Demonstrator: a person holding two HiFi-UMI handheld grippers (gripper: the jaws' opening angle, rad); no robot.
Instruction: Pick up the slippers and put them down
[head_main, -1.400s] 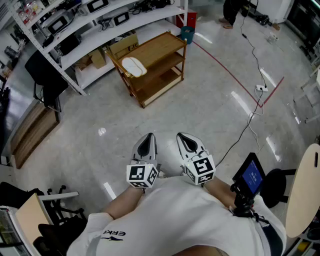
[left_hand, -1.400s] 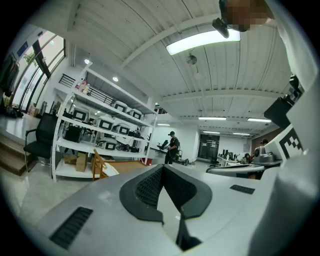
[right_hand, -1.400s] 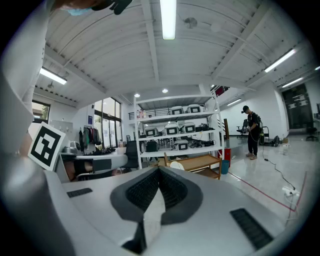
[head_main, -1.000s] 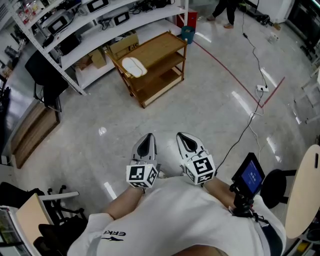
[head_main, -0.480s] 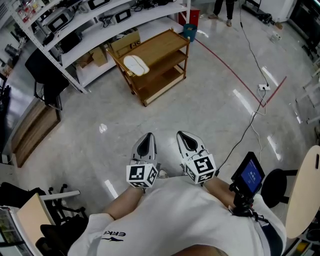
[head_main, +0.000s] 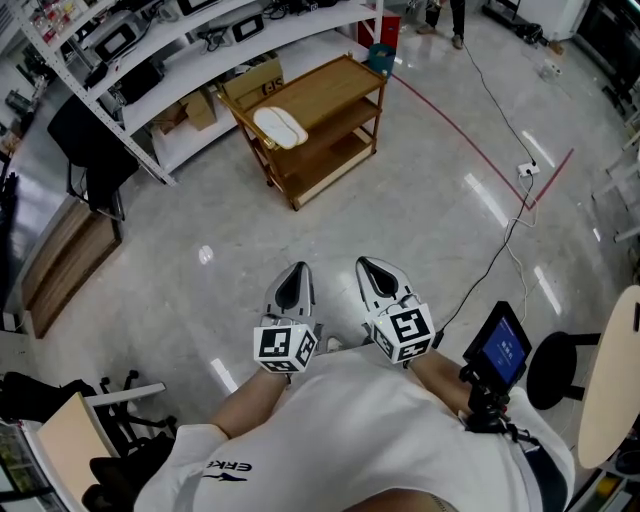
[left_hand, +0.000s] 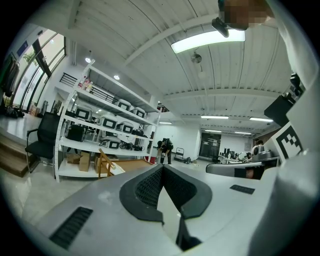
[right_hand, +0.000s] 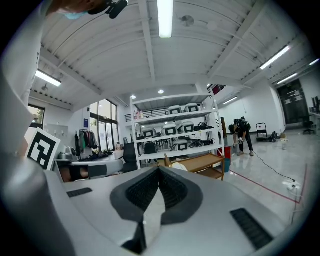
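Note:
A pair of white slippers lies on the top shelf of a wooden rack far ahead on the floor. My left gripper and right gripper are held side by side in front of my chest, well short of the rack. Both are shut with nothing between their pads. In the left gripper view the left gripper points level at the rack. In the right gripper view the right gripper aims at the rack, where a slipper shows as a pale patch.
White shelving with equipment and cardboard boxes runs behind the rack. A black chair stands left. A red floor line and a black cable cross on the right. A screen on a stand is beside me.
I have stepped a little toward the rack, so it and the floor slid slightly in the head view. Both grippers stayed shut, side by side.

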